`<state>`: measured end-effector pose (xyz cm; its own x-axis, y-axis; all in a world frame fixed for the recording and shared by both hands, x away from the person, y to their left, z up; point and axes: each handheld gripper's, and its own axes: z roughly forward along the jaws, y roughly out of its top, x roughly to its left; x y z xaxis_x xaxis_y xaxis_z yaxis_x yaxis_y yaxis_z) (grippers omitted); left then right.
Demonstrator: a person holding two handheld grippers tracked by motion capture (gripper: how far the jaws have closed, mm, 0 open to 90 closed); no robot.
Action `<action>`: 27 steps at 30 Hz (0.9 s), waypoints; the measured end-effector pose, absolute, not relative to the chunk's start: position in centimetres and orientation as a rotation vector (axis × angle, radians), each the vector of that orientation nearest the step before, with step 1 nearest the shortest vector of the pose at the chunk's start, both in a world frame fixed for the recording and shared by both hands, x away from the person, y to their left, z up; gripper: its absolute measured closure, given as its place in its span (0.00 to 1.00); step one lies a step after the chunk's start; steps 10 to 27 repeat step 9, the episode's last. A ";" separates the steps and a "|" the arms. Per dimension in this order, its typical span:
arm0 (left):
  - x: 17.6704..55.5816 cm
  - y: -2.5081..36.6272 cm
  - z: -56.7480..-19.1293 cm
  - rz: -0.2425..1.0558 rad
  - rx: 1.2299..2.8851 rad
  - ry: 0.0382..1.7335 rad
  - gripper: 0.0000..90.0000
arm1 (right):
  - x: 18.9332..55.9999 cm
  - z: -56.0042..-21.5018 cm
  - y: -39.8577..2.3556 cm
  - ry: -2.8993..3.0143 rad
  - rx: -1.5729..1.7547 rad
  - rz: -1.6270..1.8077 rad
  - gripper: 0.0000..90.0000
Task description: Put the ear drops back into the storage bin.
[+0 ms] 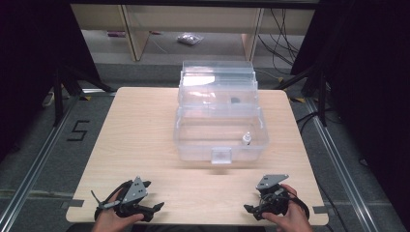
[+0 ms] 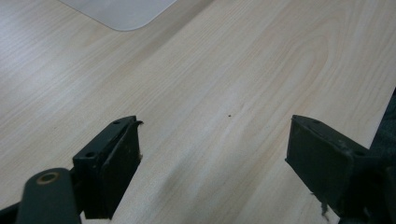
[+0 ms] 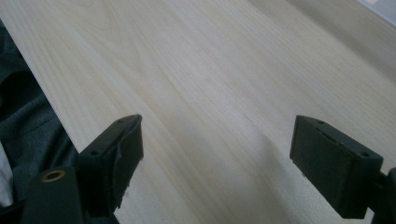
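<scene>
Grippers rest at the bottom of the high view, the left gripper (image 1: 153, 209) at lower left and the right gripper (image 1: 250, 209) at lower right, both low over the desk (image 1: 140, 135); each gripper view shows its own black fingers (image 2: 109, 163) spread wide apart with bare wood between them and nothing held. The thing nearest to them is the clear plastic box (image 1: 220, 116), which sits at the centre of the frame, well apart from both grippers, its lid tipped open toward the top of the picture and a white latch (image 1: 221, 155) on its near wall; a small white bottle (image 1: 246, 139) stands inside, toward the lower right of the box, and a dark small item (image 1: 235, 100) lies farther back, too small to identify. Judged from this, the step in hand is the first reach; it would go best with the right gripper travelling up the frame, fingers kept apart, coming down over the near wall rather than through it; the walls are transparent and easily misjudged, so a slow descent seems wise; the left gripper could steady the box, which looks light and liable to slide.
</scene>
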<state>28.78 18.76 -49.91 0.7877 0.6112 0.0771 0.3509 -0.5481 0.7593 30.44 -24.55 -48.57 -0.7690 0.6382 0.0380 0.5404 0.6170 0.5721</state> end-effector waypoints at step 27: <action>28.8 18.8 -49.9 0.430 2.199 0.712 0.19 | 30.5 -48.5 -24.5 2.675 0.965 0.865 0.20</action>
